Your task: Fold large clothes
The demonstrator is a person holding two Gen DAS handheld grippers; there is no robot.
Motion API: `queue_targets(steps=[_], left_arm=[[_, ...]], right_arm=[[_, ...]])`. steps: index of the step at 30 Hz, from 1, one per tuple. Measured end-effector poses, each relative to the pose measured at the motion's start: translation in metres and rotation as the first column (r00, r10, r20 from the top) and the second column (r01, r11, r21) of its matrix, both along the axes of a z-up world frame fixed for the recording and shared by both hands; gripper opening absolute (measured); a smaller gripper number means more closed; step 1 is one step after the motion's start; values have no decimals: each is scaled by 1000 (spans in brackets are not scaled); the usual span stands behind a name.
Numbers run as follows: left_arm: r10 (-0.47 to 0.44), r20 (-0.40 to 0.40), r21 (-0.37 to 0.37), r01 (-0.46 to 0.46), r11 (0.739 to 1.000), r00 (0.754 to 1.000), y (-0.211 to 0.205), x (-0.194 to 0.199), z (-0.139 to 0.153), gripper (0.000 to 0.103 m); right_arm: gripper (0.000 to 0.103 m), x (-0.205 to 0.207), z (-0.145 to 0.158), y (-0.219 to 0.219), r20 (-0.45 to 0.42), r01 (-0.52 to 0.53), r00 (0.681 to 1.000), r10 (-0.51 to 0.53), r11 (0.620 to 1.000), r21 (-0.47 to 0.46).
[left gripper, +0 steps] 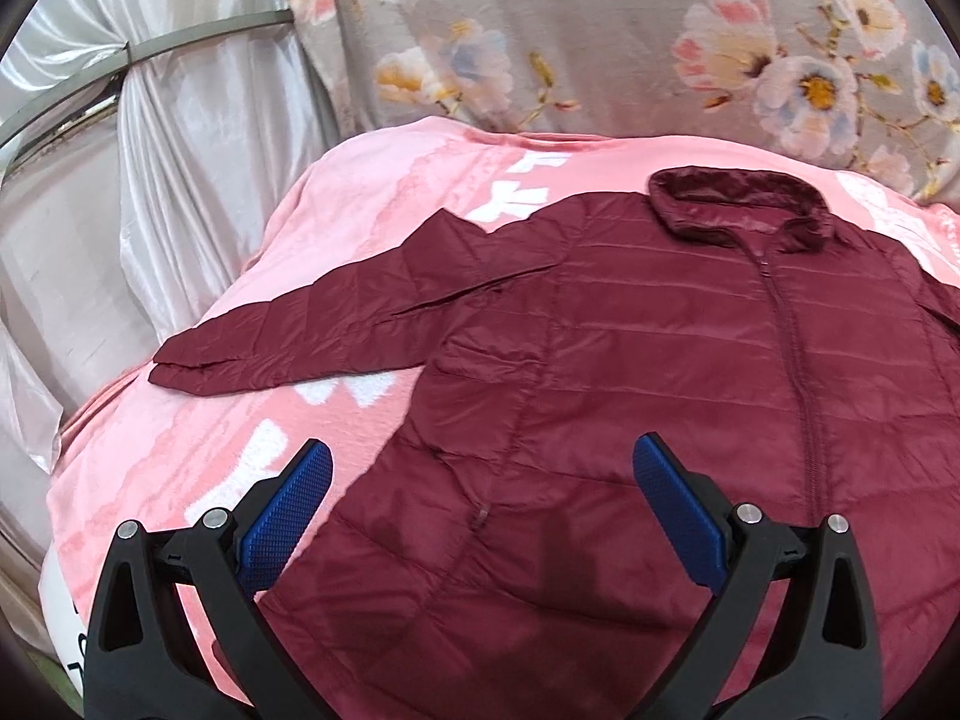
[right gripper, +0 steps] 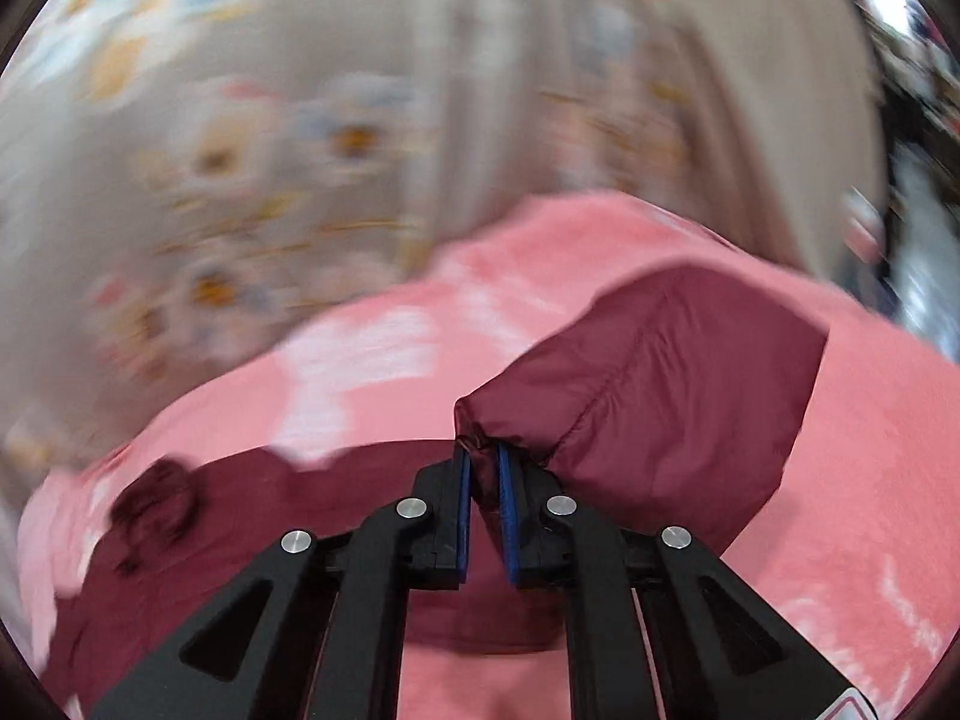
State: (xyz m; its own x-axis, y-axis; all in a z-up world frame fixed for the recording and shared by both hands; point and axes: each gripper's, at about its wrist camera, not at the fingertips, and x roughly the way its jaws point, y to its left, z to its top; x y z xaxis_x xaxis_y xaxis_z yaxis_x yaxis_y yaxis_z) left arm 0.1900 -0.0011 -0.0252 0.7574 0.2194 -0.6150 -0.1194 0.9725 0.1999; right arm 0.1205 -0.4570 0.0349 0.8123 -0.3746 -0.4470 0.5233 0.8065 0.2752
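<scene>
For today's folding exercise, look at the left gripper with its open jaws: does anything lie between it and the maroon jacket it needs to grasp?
Nothing visible does. The left gripper hovers open directly over the maroon jacket, which lies flat on the pink blanket. Its spread sleeve is uncovered too.

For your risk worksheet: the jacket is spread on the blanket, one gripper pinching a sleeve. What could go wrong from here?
1. The right gripper pinches only the tip of the sleeve; the slick fabric may slip out.
2. Pulling the sleeve could drag the jacket askew on the blanket.
3. The left gripper is open above the hem, so nothing pins the jacket.
</scene>
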Motion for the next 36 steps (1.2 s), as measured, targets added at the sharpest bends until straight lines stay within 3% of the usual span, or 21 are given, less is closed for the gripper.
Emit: queue_targets(steps=[2,4,9,11,12,13,14,16,19,24,28,30,33,34,35,36], left_arm=[[15,-7,-3,-15,1000,1000,7,6,-2,98],[23,-17,-13,-23,1000,1000,15,10,-4,98],[22,-44,-46,-24,999,999,30,19,-9,98],[18,-55,-72,-22,997,998,37,23,-11,98],[10,-62,-91,-16,996,998,39,25,-12,98],[-1,-69,-112,-7,994,998,42,27,-12,98],[-18,-75,-139,7,990,997,44,29,-12,98],[-44,-82,-181,29,983,996,46,33,-11,98],[-84,-87,-251,59,966,993,46,39,-7,98],[-157,-119,-376,102,921,980,31,57,-3,98],[-174,-214,-437,65,897,961,16,86,-21,98],[-182,-256,-487,37,873,949,14,97,-32,97],[-179,-287,-546,-7,838,941,15,107,-41,77],[-174,-285,-544,-10,839,943,13,110,-41,61],[-173,-282,-542,-8,840,944,11,111,-40,53],[-170,-282,-538,-8,843,944,10,113,-39,39]], right_arm=[[9,27,17,66,2,-179,984,180,981,-79],[9,54,19,133,-30,-342,939,341,930,-132],[11,102,-16,236,-145,-561,826,545,819,-120],[29,117,-35,262,-206,-620,778,594,779,-94],[35,115,-41,271,-220,-634,766,604,768,-96],[47,111,-43,278,-225,-640,762,608,760,-113],[58,102,-44,284,-221,-641,762,609,756,-130],[66,89,-42,284,-207,-639,766,608,753,-157],[67,76,-36,268,-194,-612,788,584,777,-146],[67,59,-41,208,-216,-481,864,456,873,-83],[68,52,-61,140,-223,-330,917,332,943,46],[68,52,-73,112,-228,-272,928,294,955,122],[68,59,-90,79,-236,-205,937,259,951,230],[68,61,-95,71,-231,-190,939,253,946,264],[67,65,-99,64,-226,-174,943,244,941,289],[65,68,-102,59,-224,-161,946,233,941,299]])
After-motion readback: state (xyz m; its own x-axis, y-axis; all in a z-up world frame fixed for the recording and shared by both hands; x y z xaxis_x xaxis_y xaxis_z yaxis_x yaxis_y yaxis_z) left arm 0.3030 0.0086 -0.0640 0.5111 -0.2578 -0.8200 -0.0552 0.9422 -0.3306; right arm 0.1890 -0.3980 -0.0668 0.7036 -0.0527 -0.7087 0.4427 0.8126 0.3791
